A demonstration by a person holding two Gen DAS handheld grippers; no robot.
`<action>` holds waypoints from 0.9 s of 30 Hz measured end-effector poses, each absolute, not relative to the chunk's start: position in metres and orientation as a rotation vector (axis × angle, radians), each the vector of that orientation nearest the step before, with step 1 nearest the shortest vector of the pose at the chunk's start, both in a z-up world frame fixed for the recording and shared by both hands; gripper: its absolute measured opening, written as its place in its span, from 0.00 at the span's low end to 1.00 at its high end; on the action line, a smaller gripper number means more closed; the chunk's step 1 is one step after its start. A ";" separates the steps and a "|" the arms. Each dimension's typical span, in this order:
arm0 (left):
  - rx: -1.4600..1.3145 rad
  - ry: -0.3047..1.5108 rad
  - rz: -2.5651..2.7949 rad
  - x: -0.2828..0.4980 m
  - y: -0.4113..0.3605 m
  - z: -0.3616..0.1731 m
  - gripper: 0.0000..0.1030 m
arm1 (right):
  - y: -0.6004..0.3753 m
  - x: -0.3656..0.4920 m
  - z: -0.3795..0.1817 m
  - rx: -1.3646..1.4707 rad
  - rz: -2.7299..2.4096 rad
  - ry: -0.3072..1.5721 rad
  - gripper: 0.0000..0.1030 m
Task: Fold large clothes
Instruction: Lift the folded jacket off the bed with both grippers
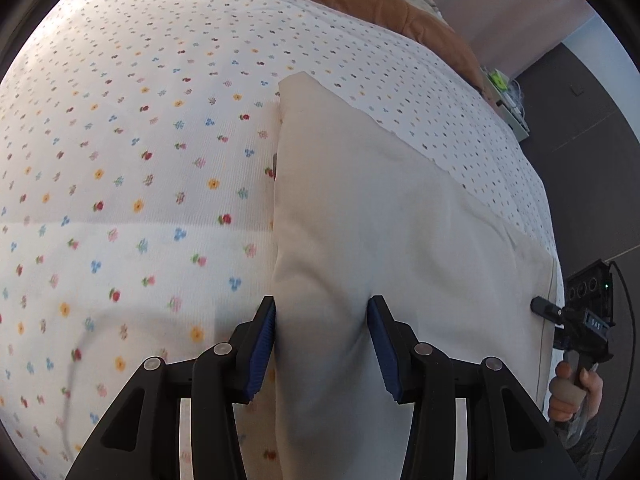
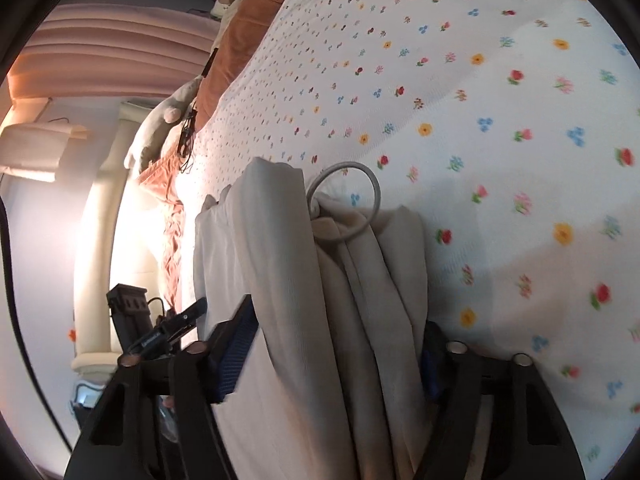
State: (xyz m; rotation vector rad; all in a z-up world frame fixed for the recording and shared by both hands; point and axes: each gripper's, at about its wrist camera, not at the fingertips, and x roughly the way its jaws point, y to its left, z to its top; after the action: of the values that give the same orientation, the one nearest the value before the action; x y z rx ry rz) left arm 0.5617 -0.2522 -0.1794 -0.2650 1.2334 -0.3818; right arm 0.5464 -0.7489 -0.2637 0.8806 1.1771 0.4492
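Note:
A large cream garment (image 1: 360, 200) lies on the flowered bed sheet (image 1: 140, 140). My left gripper (image 1: 322, 308) is shut on a raised fold of it, with both blue pads (image 1: 266, 344) pressed into the cloth. In the right wrist view the same garment (image 2: 280, 240) hangs bunched in several folds, and a grey drawstring loop (image 2: 372, 192) sticks out of its top. My right gripper (image 2: 340, 320) has this bundle filling the gap between its jaws; the right pad is mostly hidden behind the cloth. Each gripper shows at the edge of the other's view.
An orange blanket (image 1: 400, 4) lies along the far side of the bed. The flowered sheet (image 2: 480, 80) stretches wide around the garment. Past the bed's edge are dark floor (image 1: 580, 160), a small cluttered stand (image 1: 504, 92) and a pink curtain (image 2: 100, 52). A hand (image 1: 572, 392) holds the right gripper's handle.

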 end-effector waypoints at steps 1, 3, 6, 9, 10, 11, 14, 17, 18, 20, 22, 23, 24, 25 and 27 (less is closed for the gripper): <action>-0.259 1.233 -0.376 0.565 -0.255 -0.180 0.46 | -0.748 0.547 -0.264 0.881 0.444 1.179 0.55; -0.255 1.231 -0.370 0.567 -0.257 -0.180 0.46 | -0.746 0.546 -0.264 0.872 0.435 1.181 0.42; -0.250 1.218 -0.362 0.566 -0.260 -0.176 0.40 | -0.744 0.542 -0.257 0.842 0.428 1.171 0.24; -0.226 1.192 -0.358 0.563 -0.263 -0.170 0.34 | -0.738 0.537 -0.239 0.799 0.435 1.127 0.16; -0.225 1.181 -0.360 0.561 -0.262 -0.167 0.32 | -0.737 0.534 -0.234 0.791 0.439 1.112 0.15; -0.226 1.171 -0.364 0.560 -0.261 -0.165 0.31 | -0.734 0.530 -0.226 0.779 0.442 1.094 0.15; -0.233 1.137 -0.382 0.554 -0.258 -0.152 0.26 | -0.724 0.525 -0.206 0.753 0.456 1.048 0.14; -0.236 1.096 -0.403 0.547 -0.256 -0.135 0.23 | -0.714 0.512 -0.183 0.724 0.471 1.001 0.14; -0.238 1.083 -0.407 0.544 -0.258 -0.130 0.22 | -0.709 0.510 -0.176 0.714 0.473 0.988 0.14; -0.240 1.050 -0.417 0.537 -0.257 -0.117 0.21 | -0.702 0.500 -0.161 0.692 0.481 0.961 0.14; -0.239 1.017 -0.423 0.527 -0.254 -0.104 0.20 | -0.695 0.491 -0.148 0.673 0.486 0.937 0.14; -0.241 1.003 -0.426 0.522 -0.252 -0.098 0.20 | -0.691 0.486 -0.140 0.665 0.491 0.922 0.14; -0.247 0.988 -0.430 0.516 -0.249 -0.091 0.20 | -0.689 0.481 -0.134 0.657 0.495 0.911 0.14; -0.254 0.974 -0.435 0.511 -0.248 -0.084 0.20 | -0.685 0.475 -0.126 0.648 0.500 0.895 0.14; -0.269 0.944 -0.444 0.501 -0.241 -0.070 0.20 | -0.677 0.463 -0.111 0.632 0.512 0.867 0.14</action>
State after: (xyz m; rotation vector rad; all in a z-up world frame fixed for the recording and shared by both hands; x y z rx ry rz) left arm 0.5005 -0.2408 -0.0704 -0.2691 0.9442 -0.4443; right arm 0.4628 -0.6767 -0.1109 0.6322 0.8667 0.5121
